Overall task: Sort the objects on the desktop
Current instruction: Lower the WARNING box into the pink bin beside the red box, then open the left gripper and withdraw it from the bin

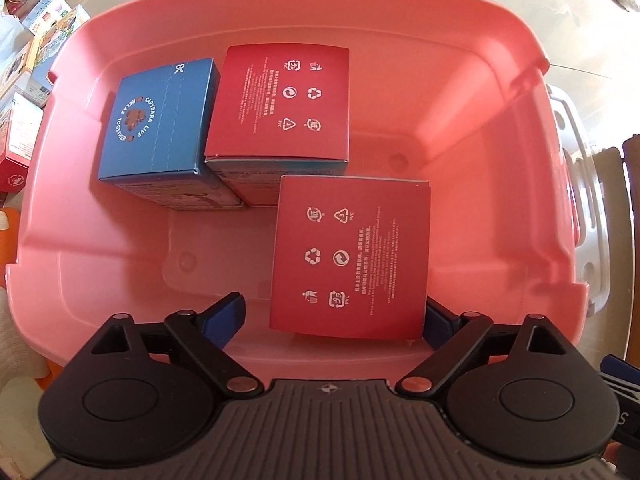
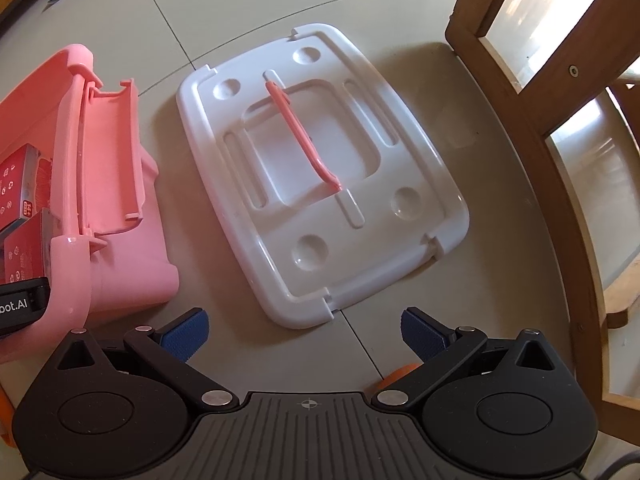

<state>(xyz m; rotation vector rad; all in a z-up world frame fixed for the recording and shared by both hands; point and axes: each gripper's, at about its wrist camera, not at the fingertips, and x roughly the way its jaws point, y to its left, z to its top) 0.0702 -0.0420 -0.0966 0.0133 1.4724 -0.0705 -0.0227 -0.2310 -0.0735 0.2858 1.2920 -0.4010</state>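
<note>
In the left wrist view a pink plastic bin (image 1: 460, 80) holds a blue box (image 1: 160, 128), a red box (image 1: 280, 100) beside it, and a nearer red box (image 1: 352, 256). My left gripper (image 1: 332, 320) is over the bin with its jaws wide apart; the near red box sits between the fingers, with a gap at the left pad (image 1: 224, 316). My right gripper (image 2: 306, 334) is open and empty above the floor, just before the white bin lid (image 2: 320, 184) with a pink handle (image 2: 300, 132). The bin's side (image 2: 120, 200) shows at left.
Several small boxes (image 1: 28, 92) lie on the floor left of the bin. A wooden chair frame (image 2: 540, 120) stands at the right of the lid. The floor is pale tile.
</note>
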